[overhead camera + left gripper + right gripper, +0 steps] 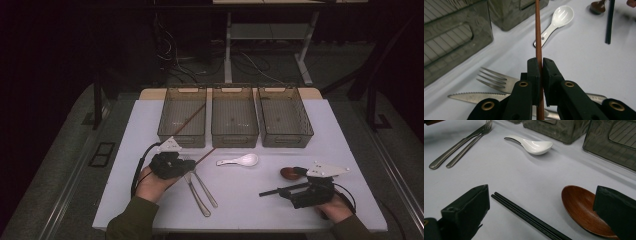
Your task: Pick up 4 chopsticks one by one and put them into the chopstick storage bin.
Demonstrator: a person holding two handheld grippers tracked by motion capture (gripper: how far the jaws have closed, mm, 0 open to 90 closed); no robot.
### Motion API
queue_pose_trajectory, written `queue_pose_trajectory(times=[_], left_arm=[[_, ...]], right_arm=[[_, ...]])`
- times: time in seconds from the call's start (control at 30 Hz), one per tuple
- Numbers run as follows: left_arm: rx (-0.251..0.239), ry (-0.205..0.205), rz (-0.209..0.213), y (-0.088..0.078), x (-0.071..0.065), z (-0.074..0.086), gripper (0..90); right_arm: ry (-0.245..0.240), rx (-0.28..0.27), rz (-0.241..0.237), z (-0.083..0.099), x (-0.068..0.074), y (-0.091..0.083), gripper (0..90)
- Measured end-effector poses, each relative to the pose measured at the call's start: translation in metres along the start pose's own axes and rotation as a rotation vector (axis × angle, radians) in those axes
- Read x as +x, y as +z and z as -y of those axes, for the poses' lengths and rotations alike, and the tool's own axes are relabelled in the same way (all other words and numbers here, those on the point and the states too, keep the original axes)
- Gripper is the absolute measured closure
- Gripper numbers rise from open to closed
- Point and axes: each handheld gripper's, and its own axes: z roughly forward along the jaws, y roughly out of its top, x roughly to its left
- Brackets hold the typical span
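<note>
My left gripper (191, 163) (541, 62) is shut on a thin brown chopstick (538, 35), held a little above the table. The chopstick (192, 120) slants up and away, its far end over the left bin (182, 137). My right gripper (295, 182) (541, 205) rests open near the table's front right. A pair of black chopsticks (524, 216) (277, 190) lies between its wide-set jaws. Beside the right jaw sits the bowl of a brown wooden spoon (584, 211) (290, 173); neither is gripped.
Three dark see-through bins stand in a row at the back, the middle bin (234, 136) and right bin (286, 139) among them. A white ceramic spoon (239, 161) (534, 145) lies mid-table. A metal fork (496, 80) and knife (474, 96) lie under my left gripper.
</note>
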Motion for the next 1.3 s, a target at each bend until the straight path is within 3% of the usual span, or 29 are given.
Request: queue_pose_trajectory(times=[0.57, 0.93, 1.3], left_arm=[[-0.079, -0.003, -0.036, -0.011, 0.014, -0.028, 83.8], [-0.121, -0.030, -0.073, -0.012, 0.031, -0.046, 83.8], [-0.126, -0.049, -0.144, -0.009, 0.058, -0.071, 83.8]], right_arm=[[0.004, 0.002, -0.003, 0.000, -0.001, 0.000, 0.6], [0.002, 0.001, -0.002, 0.000, 0.000, 0.000, 0.6], [0.007, -0.001, -0.003, 0.000, -0.001, -0.001, 0.6]])
